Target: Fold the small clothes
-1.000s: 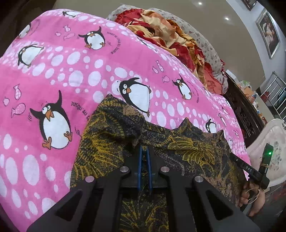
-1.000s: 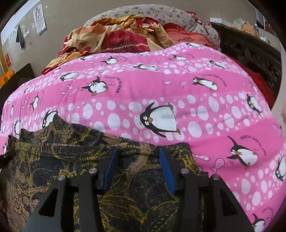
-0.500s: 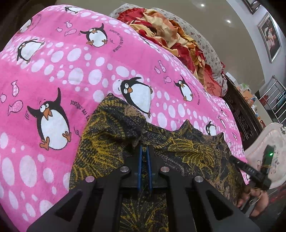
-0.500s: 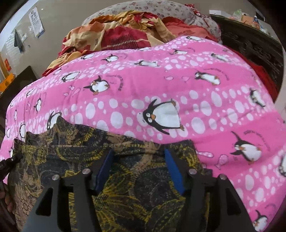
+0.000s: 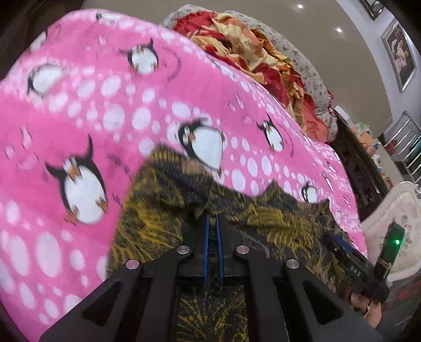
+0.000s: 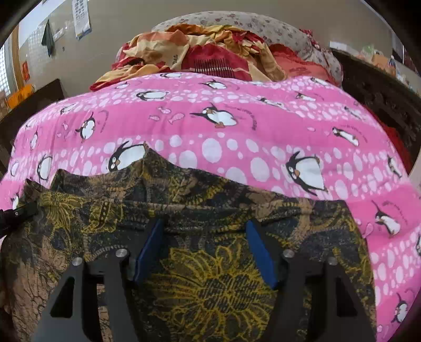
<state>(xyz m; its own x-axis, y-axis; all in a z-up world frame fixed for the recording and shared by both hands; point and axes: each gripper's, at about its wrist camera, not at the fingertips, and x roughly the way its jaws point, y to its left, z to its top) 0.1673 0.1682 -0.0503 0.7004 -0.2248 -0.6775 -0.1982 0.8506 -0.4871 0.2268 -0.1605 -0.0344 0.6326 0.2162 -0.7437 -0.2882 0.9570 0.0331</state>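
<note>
A dark batik garment (image 5: 163, 210) with yellow and brown flower patterns lies on a pink penguin blanket (image 5: 86, 110). It also shows in the right wrist view (image 6: 210, 284). My left gripper (image 5: 211, 219) is shut, its blue pads pinching a fold of the garment near its upper edge. My right gripper (image 6: 205, 229) is open, its blue pads spread wide over the garment's near part, and holds nothing. The right gripper's body shows at the right edge of the left wrist view (image 5: 352, 263). The left gripper's tip shows at the left edge of the right wrist view (image 6: 18, 214).
A heap of red and orange bedding (image 6: 200, 55) and a floral pillow (image 6: 236, 23) lie at the far end of the bed. A dark carved wooden bed frame (image 6: 381, 89) runs along the right side. A white padded chair (image 5: 392, 210) stands beyond the bed's edge.
The right gripper has drawn back toward me and more of the garment now lies in front of it. The left gripper stays shut on the cloth and has shifted slightly; its view is motion-blurred.
</note>
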